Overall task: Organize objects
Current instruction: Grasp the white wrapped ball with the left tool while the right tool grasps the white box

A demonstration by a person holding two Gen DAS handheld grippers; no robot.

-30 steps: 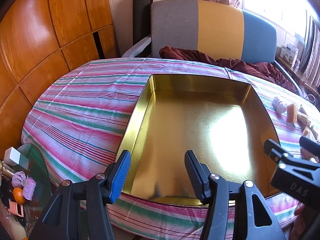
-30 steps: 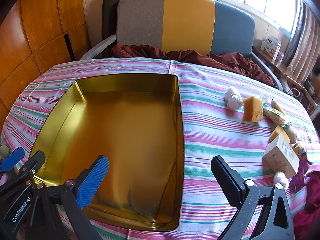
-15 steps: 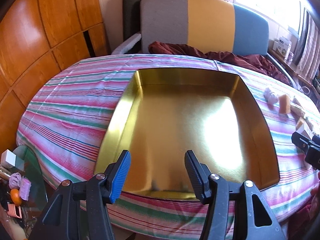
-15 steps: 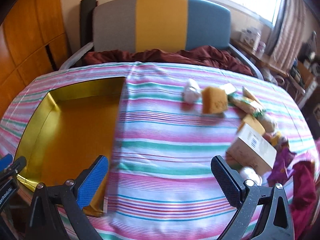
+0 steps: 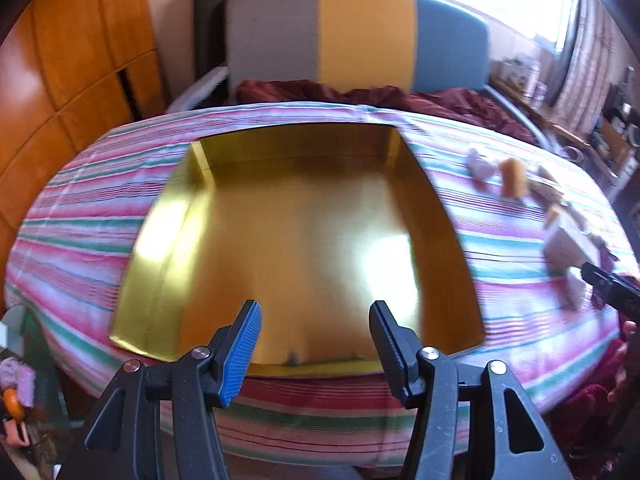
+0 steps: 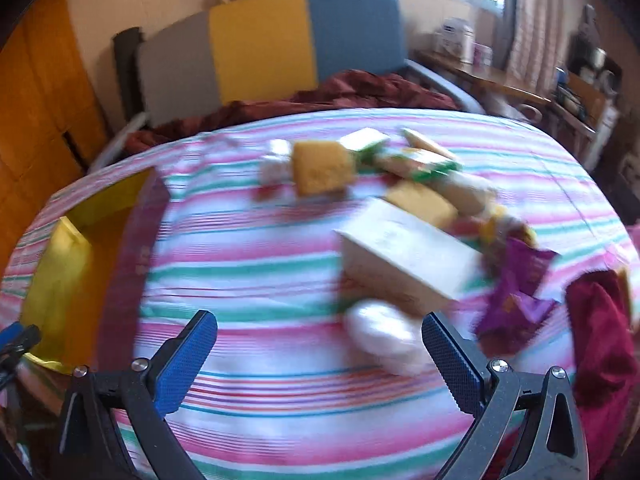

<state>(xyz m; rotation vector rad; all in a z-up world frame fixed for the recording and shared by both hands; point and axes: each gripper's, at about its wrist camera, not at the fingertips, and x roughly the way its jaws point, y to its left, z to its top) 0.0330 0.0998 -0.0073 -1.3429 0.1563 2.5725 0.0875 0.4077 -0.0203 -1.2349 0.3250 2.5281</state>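
Observation:
A wide gold tray (image 5: 448,208) lies bare on the striped tablecloth (image 5: 92,216); my left gripper (image 5: 316,322) hovers open over its near edge with nothing between the fingers. In the right wrist view a blurred pile sits to the right of the tray (image 6: 68,256): a white carton (image 6: 404,260), an orange sponge (image 6: 320,168), green-and-white packets (image 6: 416,160), a purple wrapper (image 6: 516,280) and a white rounded object (image 6: 384,336). My right gripper (image 6: 318,334) stands open just in front of that white object, holding nothing.
A grey, yellow and blue bench (image 5: 360,40) with a maroon cloth (image 5: 400,100) stands behind the table. Wooden panels (image 5: 60,80) line the left wall. Small clutter lies low at the left (image 5: 16,384). A cluttered shelf (image 6: 580,92) runs along the right.
The right gripper has swung right, away from the gold tray to the pile of objects. The left gripper has drifted right and back a little, so the whole tray now shows.

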